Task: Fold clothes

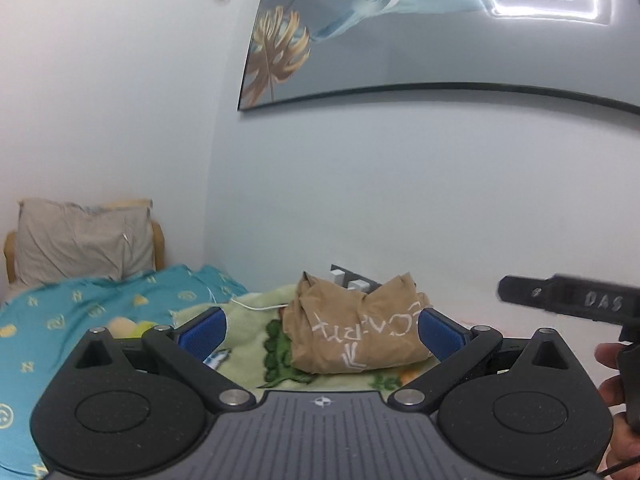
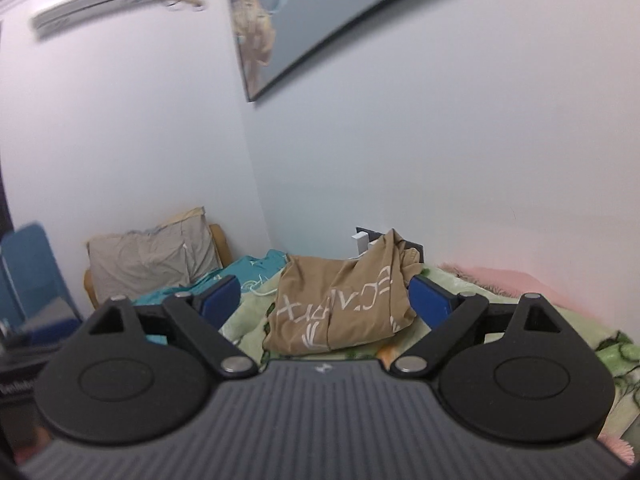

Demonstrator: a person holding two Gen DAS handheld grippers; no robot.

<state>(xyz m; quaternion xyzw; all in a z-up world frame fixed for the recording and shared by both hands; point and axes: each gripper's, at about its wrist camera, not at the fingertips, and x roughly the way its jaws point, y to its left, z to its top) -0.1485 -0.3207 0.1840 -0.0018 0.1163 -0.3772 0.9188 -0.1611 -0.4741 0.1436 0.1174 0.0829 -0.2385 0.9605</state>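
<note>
Tan shirt [image 1: 356, 326] bunched ahead of both tongs.
Left gripper [image 1: 322, 334] and right gripper [image 2: 324, 300] gape wide, blue pads [image 1: 204, 332] touching nothing.

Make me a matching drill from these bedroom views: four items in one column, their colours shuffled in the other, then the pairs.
Items:
1. crumpled shirt
2. pillow
3. quilt with yellow symbols
4. fluffy blanket by the wall

Colours:
A. pink
B. grey-beige
C. tan with white lettering
D. teal

Pairs: 1-C, 2-B, 3-D, 4-A
</note>
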